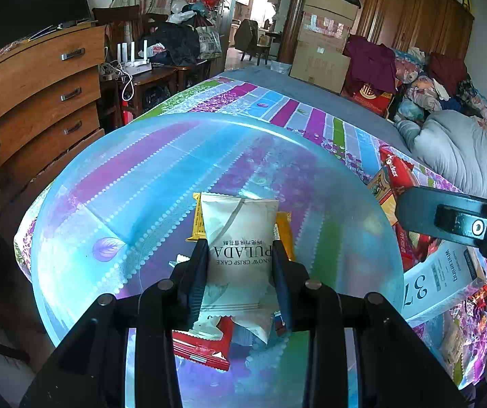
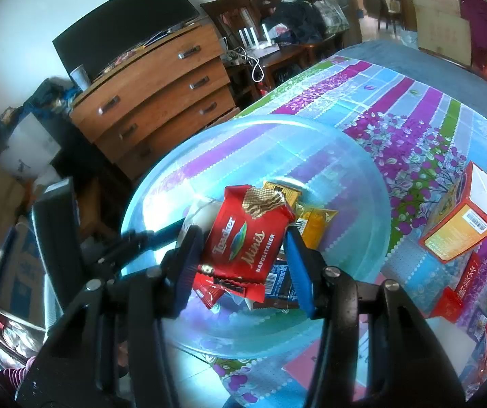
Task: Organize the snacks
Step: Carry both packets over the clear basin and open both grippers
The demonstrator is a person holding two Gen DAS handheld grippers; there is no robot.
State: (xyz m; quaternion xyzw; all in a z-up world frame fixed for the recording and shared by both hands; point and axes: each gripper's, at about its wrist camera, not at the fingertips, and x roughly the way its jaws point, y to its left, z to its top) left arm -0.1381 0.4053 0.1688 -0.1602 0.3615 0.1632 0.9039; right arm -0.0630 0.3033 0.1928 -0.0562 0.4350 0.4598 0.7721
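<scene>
A: White snow crisp cake packet (image 1: 240,255) pinched between the jaws of the left gripper (image 1: 240,265), held tilted over the clear blue basin (image 1: 83,204). Not yet let go.

B: And the red Loacker wafer packet (image 2: 243,244)?

A: Clamped crosswise by the right gripper (image 2: 243,255), jaws closed on its two sides, also hanging above the basin's middle. Probably both brought there to drop onto the heap.

B: Heap already started?

A: Yes. Yellow packets (image 2: 314,224) lying on the basin floor toward its far side, a small red packet (image 1: 206,346) and a dark blue one (image 2: 277,278) nearer the near rim. Loose, overlapping, no order inside.

B: Basin's place?

A: Resting on the bed (image 1: 311,85), over the striped floral cloth (image 2: 413,129), close to the cloth's left edge, beside the wooden drawers (image 1: 39,95). Handy spot for reaching from both sides.

B: Anything left to gather?

A: Plenty, by the look of it. Orange box (image 2: 461,217) standing on the cloth just right of the basin, more red packs (image 2: 454,292) toward the near right corner. White box (image 1: 440,278) there too, touching the basin rim or only near it, hard to tell.
</scene>
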